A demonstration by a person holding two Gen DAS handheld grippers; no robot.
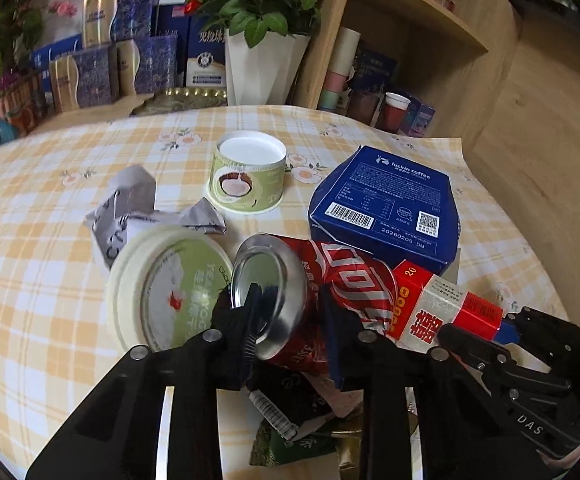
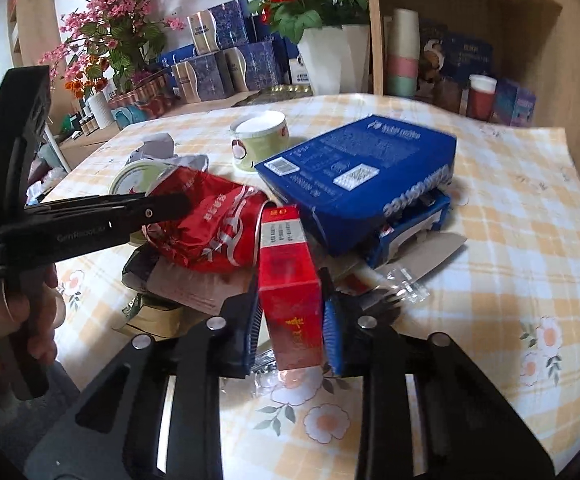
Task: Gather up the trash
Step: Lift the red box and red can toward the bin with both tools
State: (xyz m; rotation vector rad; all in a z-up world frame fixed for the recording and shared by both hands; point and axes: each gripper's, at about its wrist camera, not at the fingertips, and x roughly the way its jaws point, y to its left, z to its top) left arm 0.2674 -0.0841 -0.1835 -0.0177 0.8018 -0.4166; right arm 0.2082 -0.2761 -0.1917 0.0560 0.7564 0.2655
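A pile of trash lies on the yellow checked tablecloth (image 1: 41, 208). My left gripper (image 1: 290, 322) is shut on a crushed red cola can (image 1: 350, 280), one pad on its silver base and one on its red side. In the right wrist view the same can (image 2: 209, 220) sits under the left gripper (image 2: 169, 204), which a hand holds. My right gripper (image 2: 290, 316) is shut on a red cigarette box (image 2: 285, 268), a pad pressed on each side. From the left wrist view the red box (image 1: 434, 300) juts out of the right gripper (image 1: 486, 322).
A blue coffee box (image 1: 386, 204) leans behind the can. A green coconut cup (image 1: 249, 176), its lid (image 1: 161, 288) and crumpled grey paper (image 1: 129, 208) lie to the left. Wrappers (image 1: 290, 420) lie underneath. A white vase of roses (image 1: 257, 64) and a wooden shelf (image 1: 410, 40) stand behind.
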